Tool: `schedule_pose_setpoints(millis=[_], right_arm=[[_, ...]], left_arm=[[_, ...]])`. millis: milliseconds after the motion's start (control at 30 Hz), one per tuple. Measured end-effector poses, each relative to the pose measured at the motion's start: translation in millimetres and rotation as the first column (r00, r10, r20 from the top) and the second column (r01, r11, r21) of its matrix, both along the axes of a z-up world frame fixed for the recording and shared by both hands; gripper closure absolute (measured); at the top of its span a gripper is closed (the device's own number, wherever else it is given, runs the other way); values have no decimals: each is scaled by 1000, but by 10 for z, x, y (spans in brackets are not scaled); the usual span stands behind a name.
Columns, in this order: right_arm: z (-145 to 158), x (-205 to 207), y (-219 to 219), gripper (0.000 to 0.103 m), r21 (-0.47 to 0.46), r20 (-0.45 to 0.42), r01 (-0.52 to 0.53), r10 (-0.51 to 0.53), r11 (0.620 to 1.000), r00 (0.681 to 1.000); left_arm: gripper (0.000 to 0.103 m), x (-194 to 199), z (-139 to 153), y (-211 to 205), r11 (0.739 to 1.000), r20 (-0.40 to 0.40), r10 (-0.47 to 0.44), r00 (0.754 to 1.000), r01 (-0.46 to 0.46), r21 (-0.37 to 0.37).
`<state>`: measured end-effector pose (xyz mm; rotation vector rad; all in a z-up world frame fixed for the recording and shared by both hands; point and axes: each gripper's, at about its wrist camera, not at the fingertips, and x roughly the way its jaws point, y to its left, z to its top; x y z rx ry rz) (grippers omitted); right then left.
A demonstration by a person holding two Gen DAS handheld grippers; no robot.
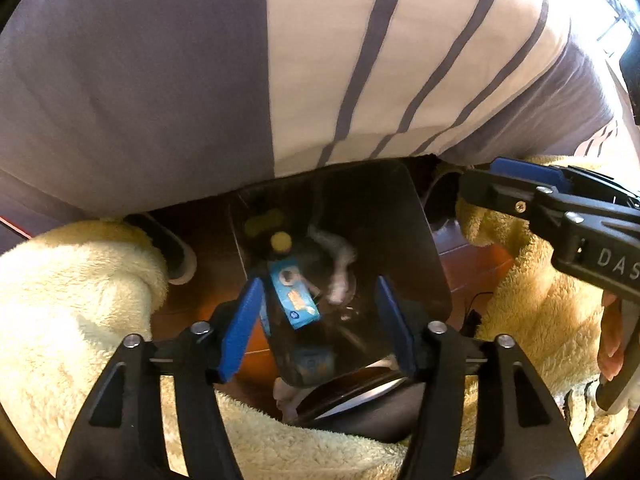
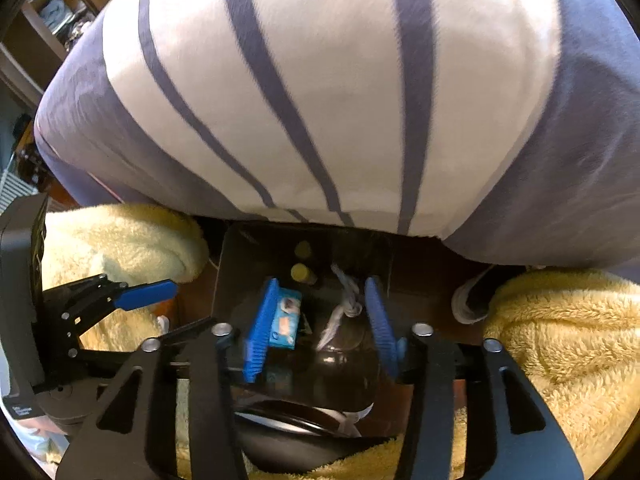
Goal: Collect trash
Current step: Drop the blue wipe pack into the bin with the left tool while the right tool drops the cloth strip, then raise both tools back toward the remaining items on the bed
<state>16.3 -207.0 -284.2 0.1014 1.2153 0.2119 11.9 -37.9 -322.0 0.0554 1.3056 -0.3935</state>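
the left gripper [image 1: 320, 320] hangs directly over the open trash bin [image 1: 424, 240], its blue pads parted and clamping nothing. the right gripper [image 2: 320, 324] hangs over the same bin, jaws likewise spread and empty. down inside the bin, against its dark reflective wall, lies a blue snack wrapper [image 1: 294, 300], tilted, with a twisted white wrapper [image 1: 340, 264] just beside it and a small yellow cap [image 1: 281, 242] a little farther in. fluffy yellow trouser legs [image 1: 72, 300] flank the bin on both sides. beyond the bin rises a bed with a striped grey-and-white cover [image 1: 360, 60].
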Motion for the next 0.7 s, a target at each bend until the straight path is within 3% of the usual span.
schedule_pose_setpoints(millis=[67,167,233,400,700], right_arm=[[84,-16,-29,43,-18,28,16,-16,1000,999],[194,-35,-78,17,-58,71,37,-33,998,997],[266,-53,-104,8,-82,99,47,-39,996,994],[456,-102,-187,6,-94,152,62,-47,994,987],[1085,-187,-436,4,-87,312,143,-109,986,944]], left_arm=[[39,-9,74,14,1000,20,5,1000,-6,8],[30,-19,229,38,1000,60,12,998,-12,11],[22,-32,350,53,1000,93,19,996,-20,9],[12,-71,650,103,999,168,40,985,-39,-11],[10,-59,1191,200,998,314,68,947,-63,-28]])
